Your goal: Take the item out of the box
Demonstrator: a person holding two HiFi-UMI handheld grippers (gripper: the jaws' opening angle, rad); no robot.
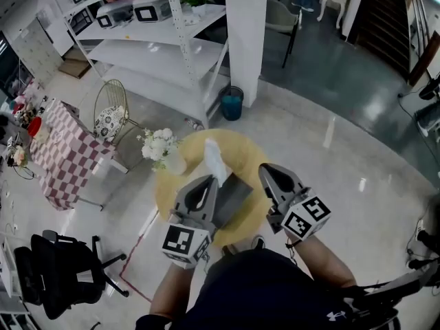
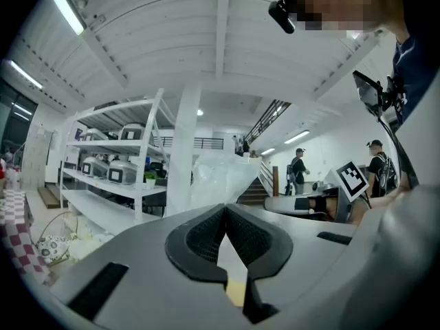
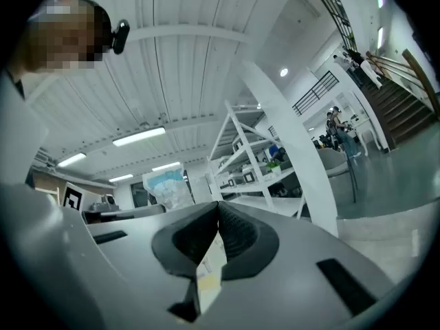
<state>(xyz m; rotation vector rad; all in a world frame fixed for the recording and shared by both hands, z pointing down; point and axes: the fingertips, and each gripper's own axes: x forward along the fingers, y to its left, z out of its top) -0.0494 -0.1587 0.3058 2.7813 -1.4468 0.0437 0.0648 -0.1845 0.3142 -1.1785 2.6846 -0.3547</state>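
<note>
Left gripper (image 1: 209, 180) is closing flat, its tips appearing to pinch the white item (image 1: 215, 159), which is sticking up out of the grey box (image 1: 235, 196) on the yellow table (image 1: 170, 192), frame centre. Right gripper (image 1: 265, 168) is sitting closed and empty, right of the box. Blue print on the item is too blurred to read

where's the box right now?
Head view, centre: the dark box is over the round yellow table, between the left gripper and right gripper, with white flowers to its upper left.
</note>
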